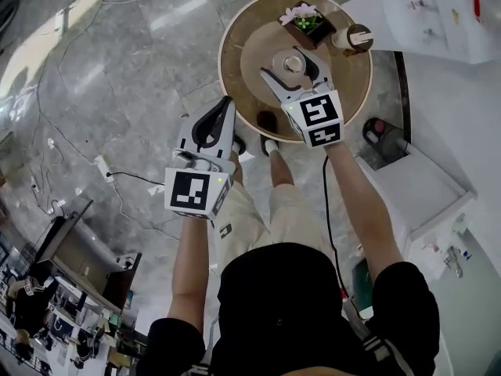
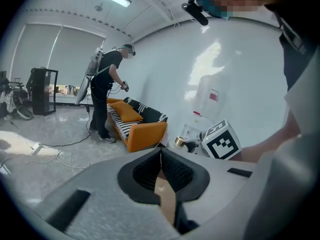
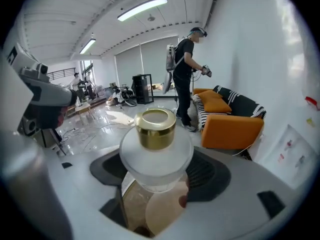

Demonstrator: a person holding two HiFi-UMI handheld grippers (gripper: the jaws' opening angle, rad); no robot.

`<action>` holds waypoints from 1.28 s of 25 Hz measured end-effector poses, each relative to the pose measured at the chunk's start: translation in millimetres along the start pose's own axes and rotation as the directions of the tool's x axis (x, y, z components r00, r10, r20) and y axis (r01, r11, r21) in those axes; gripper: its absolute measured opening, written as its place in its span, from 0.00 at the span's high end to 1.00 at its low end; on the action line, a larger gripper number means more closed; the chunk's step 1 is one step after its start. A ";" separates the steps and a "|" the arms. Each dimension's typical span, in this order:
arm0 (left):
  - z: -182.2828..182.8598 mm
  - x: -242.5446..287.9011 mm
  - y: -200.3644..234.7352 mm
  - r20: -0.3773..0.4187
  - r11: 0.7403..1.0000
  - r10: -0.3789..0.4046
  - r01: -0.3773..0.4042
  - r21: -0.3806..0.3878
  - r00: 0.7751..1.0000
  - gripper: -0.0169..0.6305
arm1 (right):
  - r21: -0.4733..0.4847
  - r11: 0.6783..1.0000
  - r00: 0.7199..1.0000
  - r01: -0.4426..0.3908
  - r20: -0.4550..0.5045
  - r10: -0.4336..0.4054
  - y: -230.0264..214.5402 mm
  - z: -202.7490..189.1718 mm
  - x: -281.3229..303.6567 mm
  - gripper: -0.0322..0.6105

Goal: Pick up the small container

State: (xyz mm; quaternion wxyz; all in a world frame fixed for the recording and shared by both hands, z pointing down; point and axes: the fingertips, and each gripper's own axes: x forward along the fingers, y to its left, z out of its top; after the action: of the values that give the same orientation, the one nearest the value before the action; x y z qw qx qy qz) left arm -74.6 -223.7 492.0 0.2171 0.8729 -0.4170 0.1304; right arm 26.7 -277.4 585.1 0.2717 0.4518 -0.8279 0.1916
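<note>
Above round table [image 1: 244,92], right gripper [image 1: 291,67] fingers [image 3: 210,173] clamp small container [image 3: 156,151]; left gripper [image 1: 227,104] fingers [image 2: 142,171] pressed together.

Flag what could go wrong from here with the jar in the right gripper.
1. The right gripper pinches only the lower body of the small container. The frosted, rounded upper part and gold cap stand above the pads, so it may tilt or slip out.
2. It hangs over the round table and a stone floor. A drop could crack it.
3. The flower pot sits just ahead, so a forward swing could knock it.
</note>
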 end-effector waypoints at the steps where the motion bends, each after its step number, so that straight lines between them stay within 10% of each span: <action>1: 8.8 -3.9 -3.1 0.009 1.000 0.001 -0.001 -0.001 1.000 0.94 | 0.001 1.000 1.000 0.004 0.011 -0.004 -0.5 11.8 -9.0 0.43; 32: 240.0 -129.9 -93.9 0.258 0.988 0.106 -0.131 0.082 0.960 0.95 | -0.163 0.980 0.976 -0.115 0.167 0.142 21.4 258.6 -249.8 0.43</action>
State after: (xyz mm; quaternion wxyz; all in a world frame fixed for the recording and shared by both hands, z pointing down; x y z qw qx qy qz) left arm -70.1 -201.1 204.3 0.1109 0.8655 -0.4859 0.0511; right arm 47.9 -251.0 226.5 0.2176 0.3902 -0.8886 0.1038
